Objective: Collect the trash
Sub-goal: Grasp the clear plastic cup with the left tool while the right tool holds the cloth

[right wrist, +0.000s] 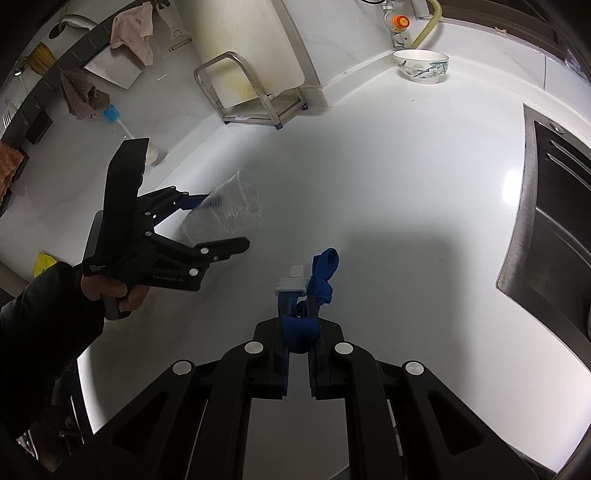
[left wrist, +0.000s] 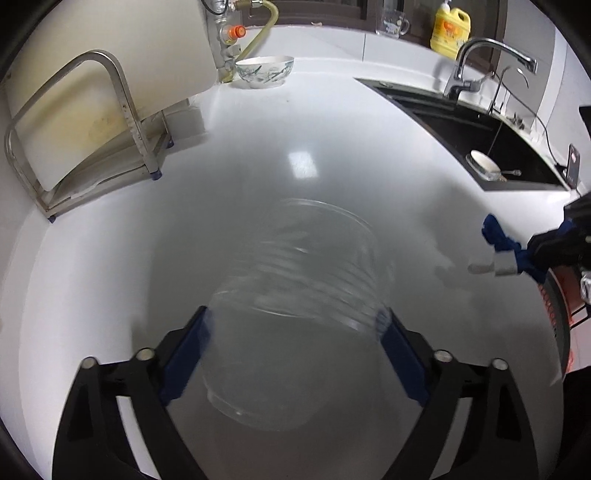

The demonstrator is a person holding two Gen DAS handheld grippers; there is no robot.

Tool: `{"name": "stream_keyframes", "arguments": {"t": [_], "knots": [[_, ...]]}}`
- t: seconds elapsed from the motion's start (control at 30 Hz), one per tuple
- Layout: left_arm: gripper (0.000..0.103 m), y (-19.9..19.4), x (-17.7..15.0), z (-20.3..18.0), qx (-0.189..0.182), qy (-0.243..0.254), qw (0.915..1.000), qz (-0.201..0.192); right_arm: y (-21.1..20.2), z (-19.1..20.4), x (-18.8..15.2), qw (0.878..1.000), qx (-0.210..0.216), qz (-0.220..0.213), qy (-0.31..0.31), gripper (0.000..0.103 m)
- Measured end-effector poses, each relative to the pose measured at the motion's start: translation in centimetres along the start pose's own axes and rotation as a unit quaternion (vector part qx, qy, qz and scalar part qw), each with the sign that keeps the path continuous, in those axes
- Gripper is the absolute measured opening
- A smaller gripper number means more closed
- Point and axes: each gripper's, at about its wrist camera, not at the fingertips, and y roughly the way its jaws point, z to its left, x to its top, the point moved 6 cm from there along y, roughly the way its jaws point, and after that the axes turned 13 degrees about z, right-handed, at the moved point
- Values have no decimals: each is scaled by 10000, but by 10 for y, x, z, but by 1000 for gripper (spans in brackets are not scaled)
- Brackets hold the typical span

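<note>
My left gripper [left wrist: 295, 328] is shut on a clear plastic cup [left wrist: 299, 306], held tilted above the white counter [left wrist: 332, 155]. The cup is blurred. From the right wrist view the same cup [right wrist: 229, 206] sits between the left gripper's fingers [right wrist: 225, 225] at the left. My right gripper [right wrist: 297, 306] is shut on a blue strap with a white plastic piece [right wrist: 321, 273], held over the counter's middle. The strap also shows at the right edge of the left wrist view [left wrist: 498, 247].
A metal rack with a cutting board [left wrist: 85, 140] stands at the back left. A patterned bowl [left wrist: 266, 72] sits by the back wall. A dark sink [left wrist: 491, 136] with a faucet [left wrist: 476, 62] and a dish lies at the right. A yellow detergent bottle [left wrist: 450, 29] stands behind it.
</note>
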Motion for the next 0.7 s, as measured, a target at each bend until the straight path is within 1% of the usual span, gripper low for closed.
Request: {"name": "stream_keyframes", "arguments": {"t": [0.13,0.23,0.37,0.43,0.7], "knots": [[81,-2,-1,-3,-57,-156,9998,-77,0,0,0,10000,3,-19,-11,8],[81,-7,-4,-5,-10,-322,9994,-135,-1,2,0,10000,7,-36,-41,8],[81,-16,-8,-5,242,-624,9976,-152,-3,3,-1,10000,24,-60,-68,8],[81,-24,-10,-5,289,-758,9965,-186,-5,4,-1,9999,34,-87,-89,8],[81,-69,-17,-23,659,-1174,9899,-442,-21,10,-4,9992,173,-250,-240,8]]}}
